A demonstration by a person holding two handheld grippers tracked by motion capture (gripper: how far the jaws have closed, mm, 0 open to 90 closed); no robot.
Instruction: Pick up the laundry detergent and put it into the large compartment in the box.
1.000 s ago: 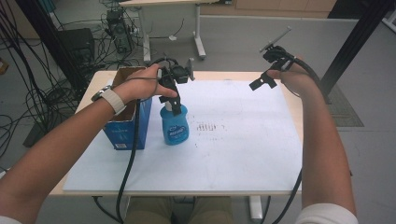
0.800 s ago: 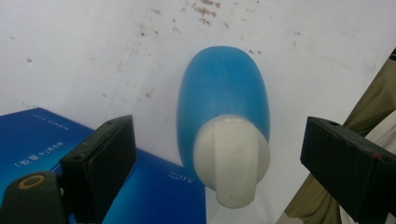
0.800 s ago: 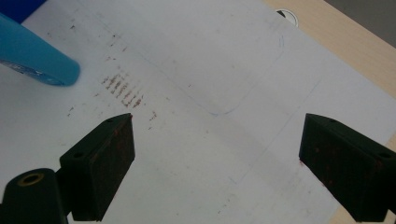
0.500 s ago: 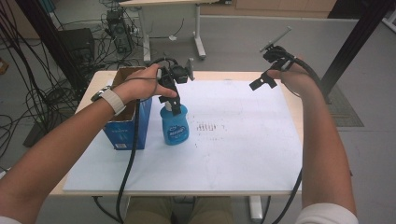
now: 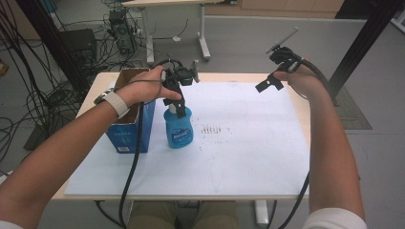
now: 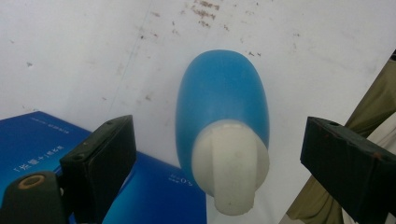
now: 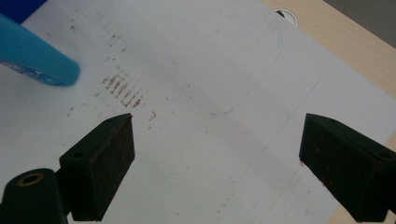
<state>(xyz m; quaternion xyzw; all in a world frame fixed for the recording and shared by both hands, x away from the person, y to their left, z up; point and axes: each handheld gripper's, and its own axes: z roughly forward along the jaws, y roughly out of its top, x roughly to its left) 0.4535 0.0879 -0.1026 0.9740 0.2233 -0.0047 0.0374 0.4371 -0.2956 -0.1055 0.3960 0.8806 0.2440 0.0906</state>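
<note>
A blue bottle [image 5: 178, 129] with a white cap [image 6: 229, 171] stands upright on the white sheet [image 5: 239, 143], just right of a blue cardboard box [image 5: 128, 128]. My left gripper [image 5: 176, 100] hangs directly above the bottle's top, open, its jaws wide on either side of the cap without touching it. In the left gripper view I look straight down on the cap, with the left gripper [image 6: 224, 163] straddling it. My right gripper [image 5: 270, 83] is held up over the far right of the sheet, open and empty. In the right gripper view the right gripper [image 7: 215, 158] frames bare sheet, the bottle [image 7: 37, 60] at top left.
The box [image 6: 46, 154] is open at the top and stands near the table's left edge. A patch of dark marks [image 5: 213, 130] stains the sheet right of the bottle. The wooden table edge [image 7: 336, 37] runs along the far side. Cables and desk legs lie on the floor beyond.
</note>
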